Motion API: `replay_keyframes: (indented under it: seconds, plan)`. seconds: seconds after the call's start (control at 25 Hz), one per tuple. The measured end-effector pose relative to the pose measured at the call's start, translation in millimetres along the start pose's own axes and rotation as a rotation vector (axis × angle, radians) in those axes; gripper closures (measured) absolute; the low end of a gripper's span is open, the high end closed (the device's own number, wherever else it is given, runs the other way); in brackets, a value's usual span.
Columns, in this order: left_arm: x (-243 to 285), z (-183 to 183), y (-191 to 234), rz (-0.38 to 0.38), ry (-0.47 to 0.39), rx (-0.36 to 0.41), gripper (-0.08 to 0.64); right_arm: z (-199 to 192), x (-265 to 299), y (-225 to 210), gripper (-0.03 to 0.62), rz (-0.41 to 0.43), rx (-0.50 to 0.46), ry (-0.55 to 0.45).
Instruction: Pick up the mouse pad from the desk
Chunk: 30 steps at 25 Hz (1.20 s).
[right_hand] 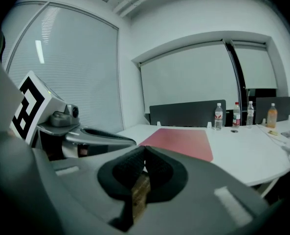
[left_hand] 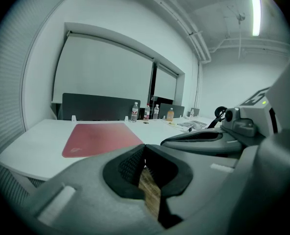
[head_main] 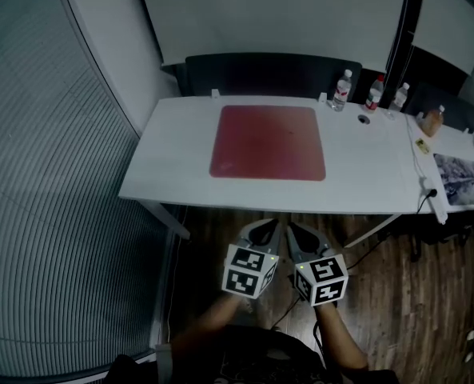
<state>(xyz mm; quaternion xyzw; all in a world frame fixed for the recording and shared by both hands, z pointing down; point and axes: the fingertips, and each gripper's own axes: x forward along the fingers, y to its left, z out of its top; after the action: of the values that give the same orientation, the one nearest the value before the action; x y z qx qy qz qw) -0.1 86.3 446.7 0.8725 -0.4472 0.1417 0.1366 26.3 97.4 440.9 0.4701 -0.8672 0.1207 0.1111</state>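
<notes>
A dark red mouse pad (head_main: 268, 142) lies flat in the middle of the white desk (head_main: 173, 174). It also shows ahead in the left gripper view as the mouse pad (left_hand: 100, 137) and in the right gripper view as the mouse pad (right_hand: 181, 142). My left gripper (head_main: 270, 229) and right gripper (head_main: 294, 230) hang side by side over the wooden floor, short of the desk's near edge. Both are shut with nothing between their jaws. In their own views the left gripper (left_hand: 145, 147) and right gripper (right_hand: 145, 149) show tips touching.
Three plastic bottles (head_main: 342, 89) stand at the desk's far right edge beside a dark partition (head_main: 268, 74). Papers (head_main: 464, 178) and a cable (head_main: 424, 192) lie on the right end. A blind-covered window wall (head_main: 53, 174) runs along the left.
</notes>
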Motion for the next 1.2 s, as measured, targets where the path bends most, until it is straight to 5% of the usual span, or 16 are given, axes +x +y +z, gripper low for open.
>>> replay_keyframes:
  seconds: [0.64,1.2]
  plan:
    - [21,31,87,-0.101,-0.016,0.0,0.555,37,83,8,0.591,-0.1,-0.016,0.013]
    - [56,34,101,-0.091,-0.006,0.006,0.555,39,111,-22,0.591,-0.094,-0.007,0.0]
